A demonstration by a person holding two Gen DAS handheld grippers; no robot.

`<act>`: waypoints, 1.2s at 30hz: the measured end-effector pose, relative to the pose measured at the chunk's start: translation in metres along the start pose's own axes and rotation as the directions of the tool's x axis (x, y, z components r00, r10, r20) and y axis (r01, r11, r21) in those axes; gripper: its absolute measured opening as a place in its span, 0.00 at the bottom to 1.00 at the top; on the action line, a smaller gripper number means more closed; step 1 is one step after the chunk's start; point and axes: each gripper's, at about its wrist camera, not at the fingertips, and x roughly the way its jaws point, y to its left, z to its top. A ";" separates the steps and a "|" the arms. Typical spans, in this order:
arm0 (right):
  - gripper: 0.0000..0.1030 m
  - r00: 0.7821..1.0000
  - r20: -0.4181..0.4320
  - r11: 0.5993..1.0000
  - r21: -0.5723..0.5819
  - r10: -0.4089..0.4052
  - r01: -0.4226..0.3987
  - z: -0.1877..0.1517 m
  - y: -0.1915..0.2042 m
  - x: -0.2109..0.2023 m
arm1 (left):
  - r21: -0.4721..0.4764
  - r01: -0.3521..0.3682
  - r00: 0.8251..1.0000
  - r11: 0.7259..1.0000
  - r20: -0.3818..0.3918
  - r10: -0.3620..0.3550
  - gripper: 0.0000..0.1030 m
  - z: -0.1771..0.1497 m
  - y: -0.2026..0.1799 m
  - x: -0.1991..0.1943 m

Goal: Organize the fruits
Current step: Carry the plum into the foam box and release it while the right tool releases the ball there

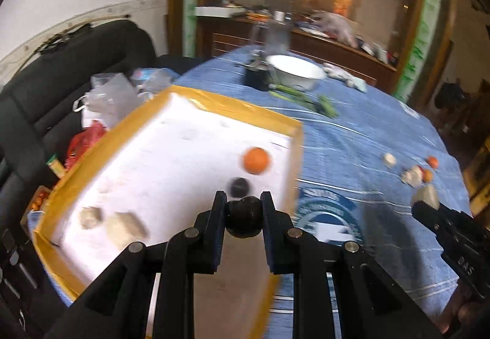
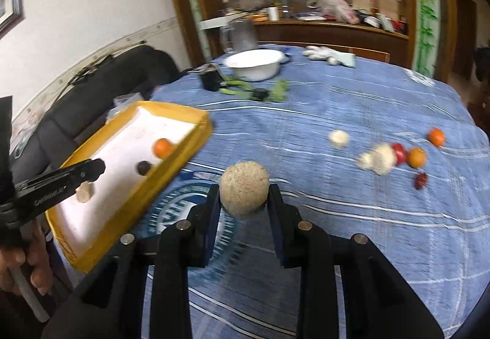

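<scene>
Blue tablecloth [image 2: 352, 216] striped white, round blue-white emblem printed. Tray [image 2: 171, 182] yellow-rimmed, white inside. Orange fruit [image 1: 256, 160] noted; dark fruit [image 1: 243, 216], possibly purple, blurred. Beige ball [image 2: 244, 185] speckled.

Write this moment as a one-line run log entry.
left gripper: shut on dark fruit, over yellow tray | right gripper: shut on beige ball, above blue cloth

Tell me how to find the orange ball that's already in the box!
Look at the blue tablecloth, then at the yellow box with the white inside on its left edge. The orange ball lies in the box's far corner, beside a small dark ball. It is the only orange thing in the box; the other orange ones lie out on the cloth.
</scene>
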 end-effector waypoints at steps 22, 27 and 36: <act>0.32 0.979 -0.106 0.960 -0.203 0.173 -0.192 0.015 0.128 0.064 | -0.119 -0.184 0.976 0.976 -0.139 0.167 0.20 0.020 0.095 0.054; 0.32 0.973 -0.148 0.952 -0.226 0.174 -0.205 0.010 0.138 0.080 | -0.124 -0.199 0.970 0.972 -0.165 0.178 0.20 0.020 0.101 0.059; 0.32 0.966 -0.198 0.944 -0.250 0.169 -0.216 0.003 0.147 0.097 | -0.117 -0.209 0.965 0.971 -0.187 0.185 0.22 0.020 0.101 0.061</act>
